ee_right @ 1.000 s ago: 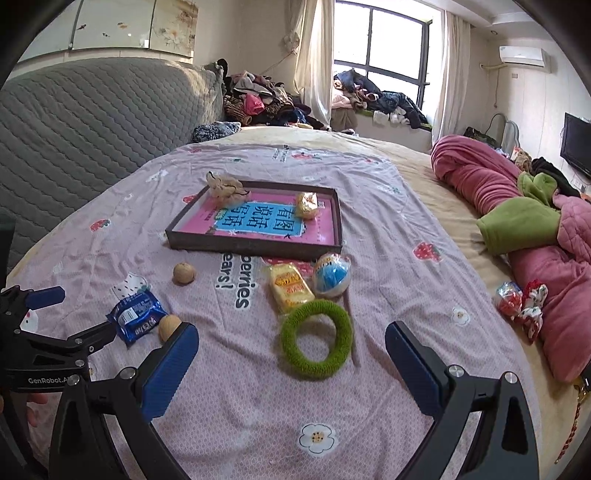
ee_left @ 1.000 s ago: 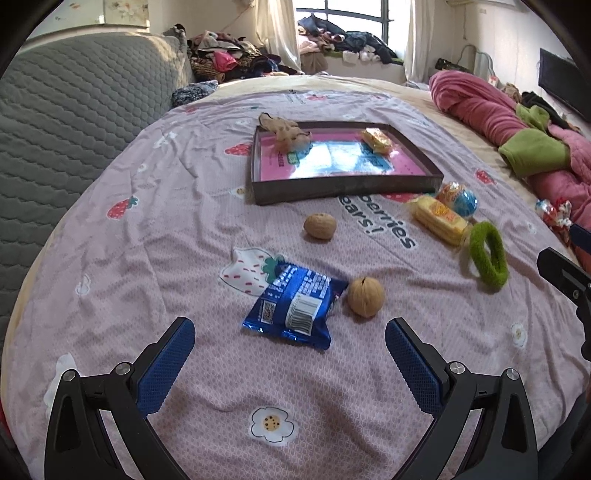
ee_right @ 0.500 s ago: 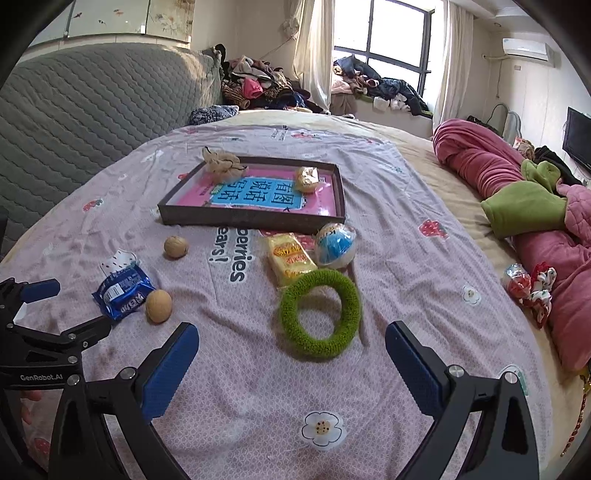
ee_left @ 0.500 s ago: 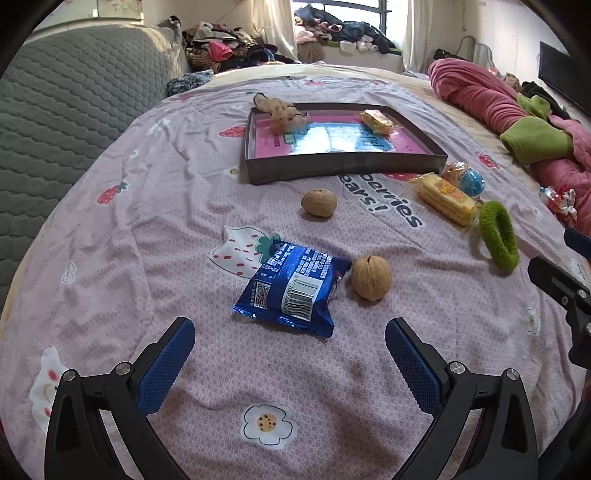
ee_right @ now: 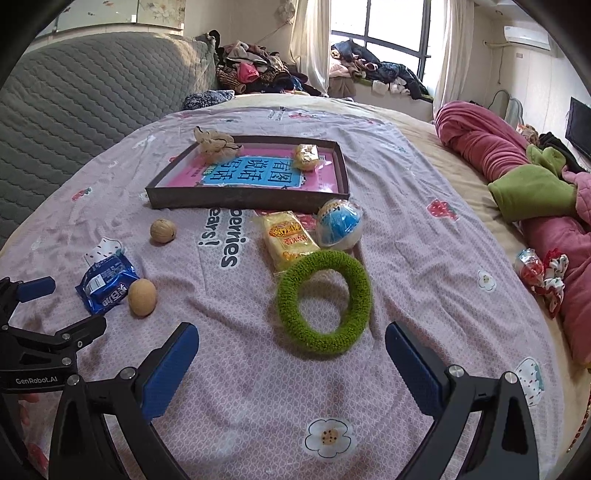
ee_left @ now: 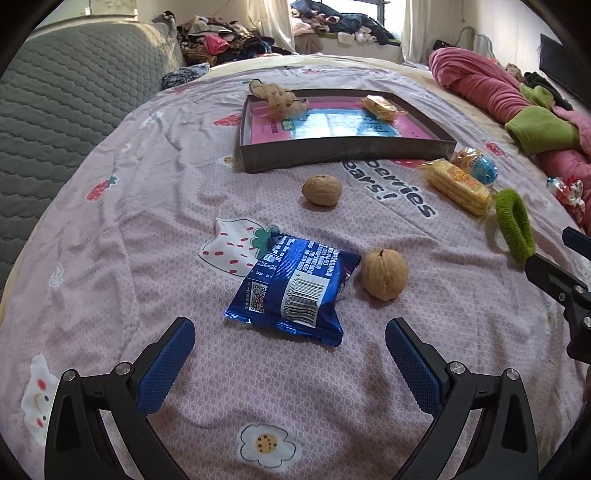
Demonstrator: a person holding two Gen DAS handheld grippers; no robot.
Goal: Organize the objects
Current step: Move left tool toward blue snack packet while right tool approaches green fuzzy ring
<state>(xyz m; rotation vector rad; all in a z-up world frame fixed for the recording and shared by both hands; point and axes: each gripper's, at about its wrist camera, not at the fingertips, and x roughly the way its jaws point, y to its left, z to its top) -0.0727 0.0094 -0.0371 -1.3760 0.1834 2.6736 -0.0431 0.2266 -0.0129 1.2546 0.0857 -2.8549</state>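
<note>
crinkly blue foil packet (ee_left: 291, 291) and fuzzy green ring (ee_right: 325, 301) lie before two wide-open grippers.

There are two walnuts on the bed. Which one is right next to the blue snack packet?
The nearer walnut, beside the blue snack packet and closest to the left gripper. The other walnut lies alone, farther off, near the tray.

daylight from window (ee_right: 388, 33) | soft shadows | sharp | fisheye edges dark, warped
</note>
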